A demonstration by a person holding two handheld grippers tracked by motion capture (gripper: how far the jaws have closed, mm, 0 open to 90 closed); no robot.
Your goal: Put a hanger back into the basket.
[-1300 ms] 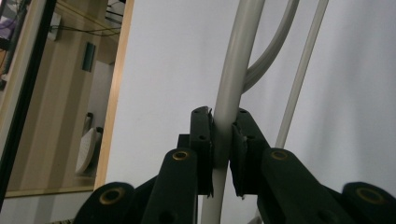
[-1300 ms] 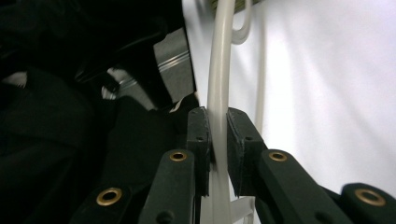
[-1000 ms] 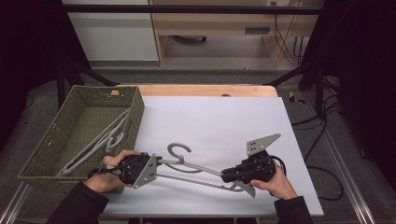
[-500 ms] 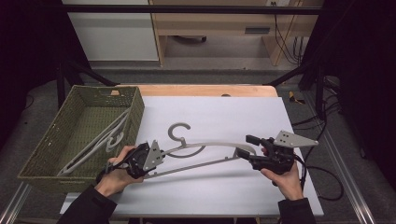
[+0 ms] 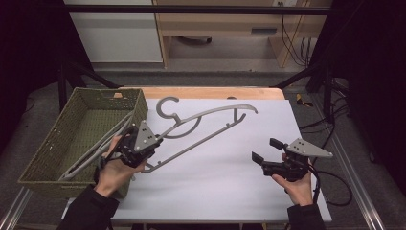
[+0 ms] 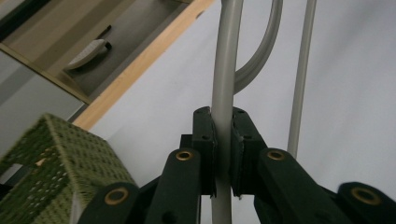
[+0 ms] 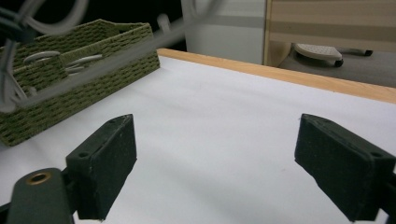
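Hanger (image 5: 206, 122): grey, one end gripped, lifted and tilted over the white table.
Basket (image 5: 57, 163): green, woven, at the table's left, holding another grey hanger.

Two handheld black two-jaw grippers, left gripper (image 5: 143, 143) and right gripper (image 5: 266, 150), each topped by a grey three-cornered plate with small dark holes; black cable (image 5: 330, 189) trails off the right one. Jaws are matte black rectangular blocks on black link arms with brass-coloured pivot bushings (image 6: 184, 155), small recessed holes in the pads (image 7: 105, 170). Person wears dark long sleeves, left sleeve (image 5: 88, 211), right sleeve (image 5: 306, 219), hands bare
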